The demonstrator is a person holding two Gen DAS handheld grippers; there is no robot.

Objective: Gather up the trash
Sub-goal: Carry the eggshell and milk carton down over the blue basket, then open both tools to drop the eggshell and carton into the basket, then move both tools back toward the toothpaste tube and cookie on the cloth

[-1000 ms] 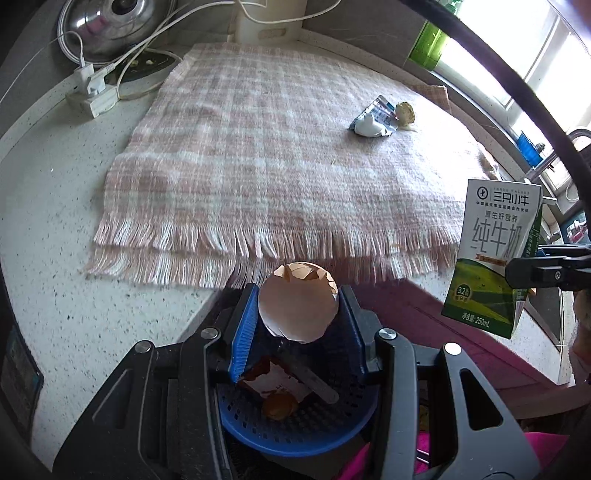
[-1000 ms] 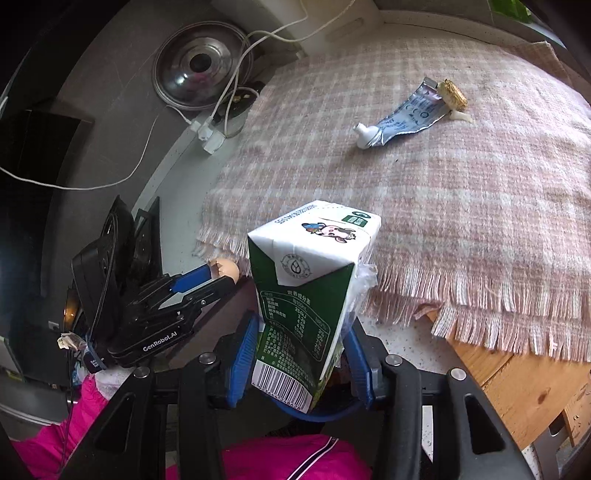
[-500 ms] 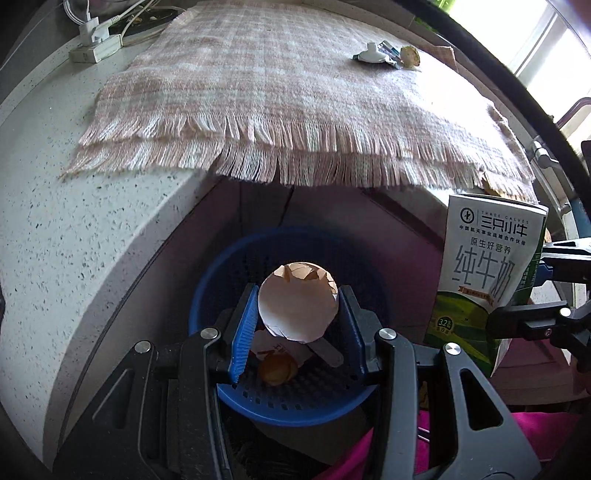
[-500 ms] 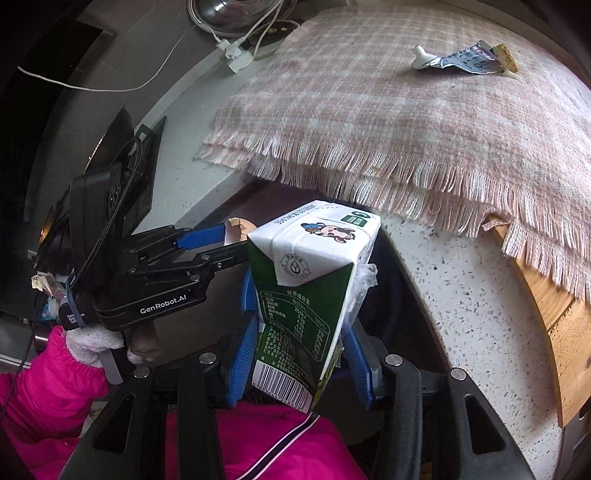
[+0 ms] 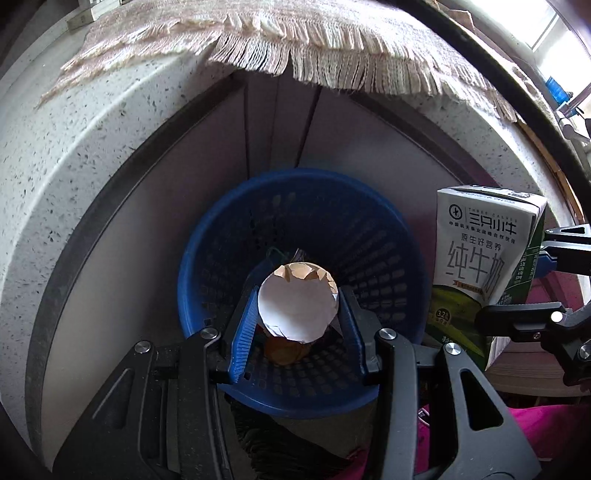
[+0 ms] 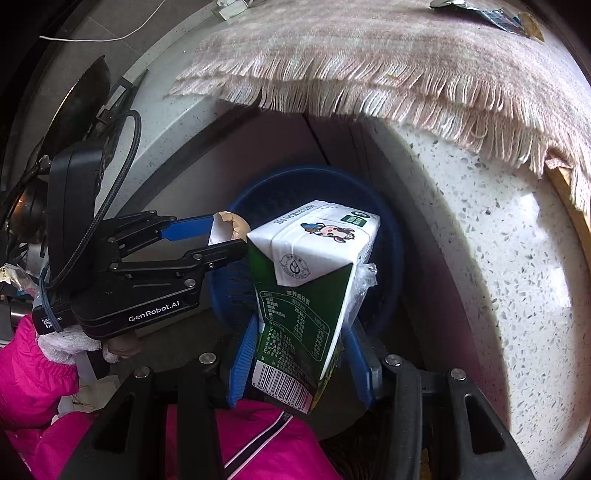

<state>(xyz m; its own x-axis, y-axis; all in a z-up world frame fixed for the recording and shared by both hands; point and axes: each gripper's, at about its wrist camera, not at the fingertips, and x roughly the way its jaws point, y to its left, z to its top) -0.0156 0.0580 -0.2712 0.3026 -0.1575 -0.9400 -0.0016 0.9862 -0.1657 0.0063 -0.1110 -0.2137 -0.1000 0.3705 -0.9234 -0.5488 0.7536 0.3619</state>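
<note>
- Both grippers have dropped from the counter top to below its edge since a second ago; the fringed cloth now hangs overhead and the bin fills the middle of my left view.
- My left gripper is clamped on the eggshell, pads pressing it from both sides, broken rim facing the camera.
- The shell sits directly over the bin's mouth, so what it needs, I judge, is a plain release. Something brown already lies on the bin floor beneath it.
- My right gripper is closed around the carton, gripped low near the barcode, with its long axis running out along the fingers and its top leaning over the bin (a bit of clear wrap sticks out at its side).
- From the left view the carton hangs just beside the bin's right rim, not yet over the opening, so it looks the further of the two from dropping.
- The left tool reaches in from the left side in the right view, close to the carton's top; I'd mind a bump there.
- A flattened tube is left on the cloth.
</note>
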